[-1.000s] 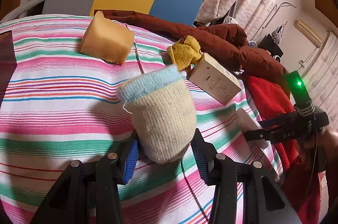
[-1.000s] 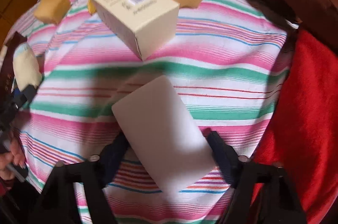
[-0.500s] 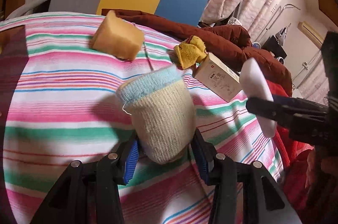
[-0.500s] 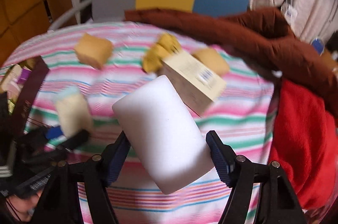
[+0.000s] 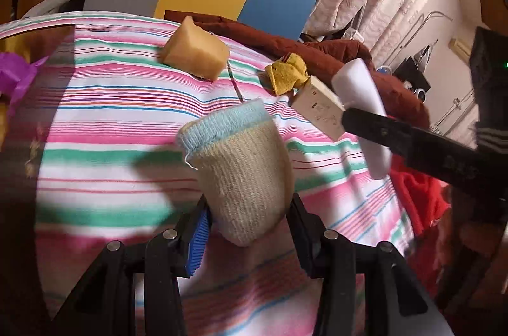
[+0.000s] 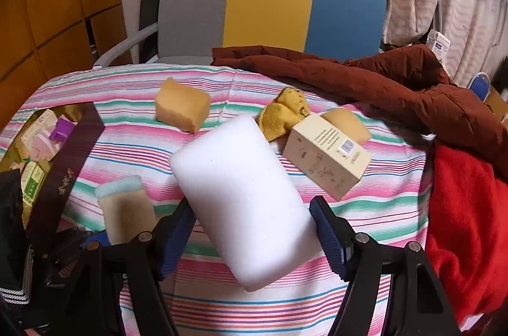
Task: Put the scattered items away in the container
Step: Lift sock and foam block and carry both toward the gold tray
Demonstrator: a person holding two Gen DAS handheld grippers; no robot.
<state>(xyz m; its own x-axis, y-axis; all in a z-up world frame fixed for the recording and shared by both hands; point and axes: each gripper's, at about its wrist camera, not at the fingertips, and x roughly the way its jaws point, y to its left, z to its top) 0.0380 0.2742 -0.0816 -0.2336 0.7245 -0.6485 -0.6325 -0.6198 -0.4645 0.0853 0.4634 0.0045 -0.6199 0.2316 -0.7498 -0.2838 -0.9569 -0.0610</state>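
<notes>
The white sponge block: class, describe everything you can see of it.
The white sponge block is a smooth, plain rectangular slab with rounded corners, looking like soft foam. It is held above the striped cloth, tilted, clamped at its long sides between the blue pads of the right claw. From the left wrist view it shows edge-on as thin. Nothing else touches it.

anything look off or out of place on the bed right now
The cream carton lies tipped on its side, askew, against the crumpled yellow cloth. A tan sponge sits loose on the striped sheet. Nothing looks spilled or damaged.
</notes>
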